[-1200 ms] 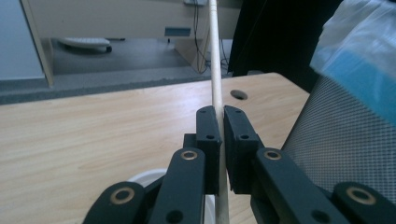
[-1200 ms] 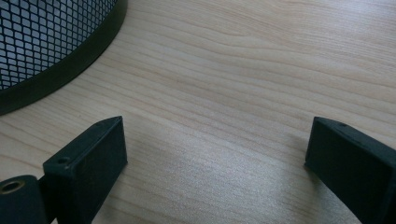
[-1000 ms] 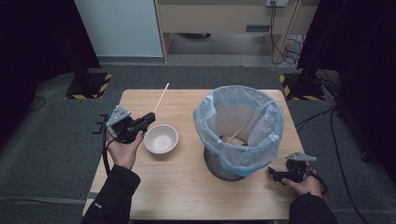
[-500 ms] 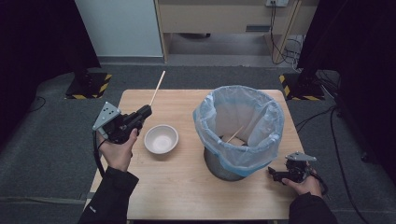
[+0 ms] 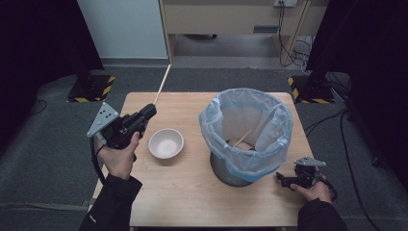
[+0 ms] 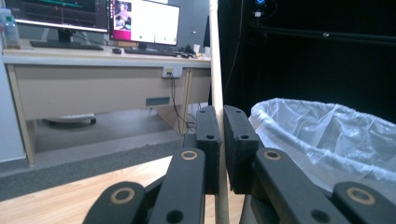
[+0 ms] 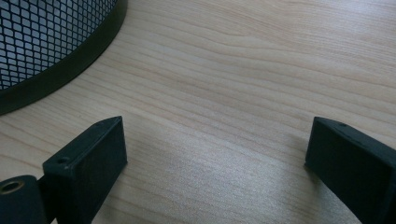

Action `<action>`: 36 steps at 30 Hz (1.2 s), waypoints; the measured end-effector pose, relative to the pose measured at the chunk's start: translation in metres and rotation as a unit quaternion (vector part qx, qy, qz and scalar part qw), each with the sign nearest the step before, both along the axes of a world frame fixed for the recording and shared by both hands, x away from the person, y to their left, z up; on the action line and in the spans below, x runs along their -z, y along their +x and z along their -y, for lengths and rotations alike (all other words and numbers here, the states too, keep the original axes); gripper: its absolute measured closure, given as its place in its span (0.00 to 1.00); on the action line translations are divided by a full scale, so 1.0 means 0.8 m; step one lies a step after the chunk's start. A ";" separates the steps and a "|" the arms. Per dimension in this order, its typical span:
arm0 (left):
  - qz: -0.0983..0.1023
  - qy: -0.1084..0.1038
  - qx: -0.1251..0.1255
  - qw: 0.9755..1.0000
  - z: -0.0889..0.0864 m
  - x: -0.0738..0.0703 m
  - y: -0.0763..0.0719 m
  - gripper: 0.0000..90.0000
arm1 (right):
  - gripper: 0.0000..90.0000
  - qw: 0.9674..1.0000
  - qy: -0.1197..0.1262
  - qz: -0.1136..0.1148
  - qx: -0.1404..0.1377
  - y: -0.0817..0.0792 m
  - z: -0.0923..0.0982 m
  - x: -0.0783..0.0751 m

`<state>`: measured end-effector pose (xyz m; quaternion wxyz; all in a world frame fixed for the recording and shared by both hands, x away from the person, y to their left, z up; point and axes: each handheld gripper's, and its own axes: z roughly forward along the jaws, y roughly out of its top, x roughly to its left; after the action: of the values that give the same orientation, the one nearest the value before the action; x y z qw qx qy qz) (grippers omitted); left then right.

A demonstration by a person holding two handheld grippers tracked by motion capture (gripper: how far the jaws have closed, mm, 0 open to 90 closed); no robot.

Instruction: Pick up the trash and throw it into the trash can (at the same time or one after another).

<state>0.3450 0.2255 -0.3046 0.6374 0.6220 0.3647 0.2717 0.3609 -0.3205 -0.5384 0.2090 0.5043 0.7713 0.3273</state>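
The left gripper (image 5: pixel 147 111) is clamping a wooden stick (image 5: pixel 161 84) above the table's (image 5: pixel 183 192) left side, beside the bowl (image 5: pixel 166 143). Carrying it over the lined bin (image 5: pixel 246 132), tip downward before releasing, is advisable. The right gripper (image 5: pixel 285 180) is resting spread wide beside the bin.

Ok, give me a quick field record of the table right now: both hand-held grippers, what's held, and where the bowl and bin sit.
left hand-held gripper: shut on thin light wooden stick, raised above the table's left part
stick: points up and away from the person
right hand-held gripper: jaws open, nothing between them, low over wooden table beside the bin's base
small white round bowl: upright on table, left of bin, looks empty
black mesh bin with pale blue plastic liner: upright, another stick inside
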 end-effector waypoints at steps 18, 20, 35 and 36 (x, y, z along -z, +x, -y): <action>0.033 -0.002 0.033 0.999 0.043 -0.034 0.004 0.95 | 0.06 1.000 0.000 0.000 0.000 0.000 0.000 0.000; 0.036 -0.003 0.037 0.999 0.048 -0.037 0.005 0.95 | 0.06 1.000 0.000 0.000 0.000 0.000 0.000 0.000; 0.044 -0.004 0.069 0.997 0.092 -0.049 0.014 0.95 | 0.06 1.000 0.000 0.000 0.000 0.000 0.000 0.000; 0.044 -0.004 0.071 0.996 0.095 -0.050 0.015 0.95 | 0.06 1.000 0.000 0.000 0.000 0.000 0.000 0.000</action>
<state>0.3570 0.1496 -0.2650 0.6731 0.6314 0.2920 0.2512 0.3609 -0.3204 -0.5384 0.2087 0.5047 0.7712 0.3272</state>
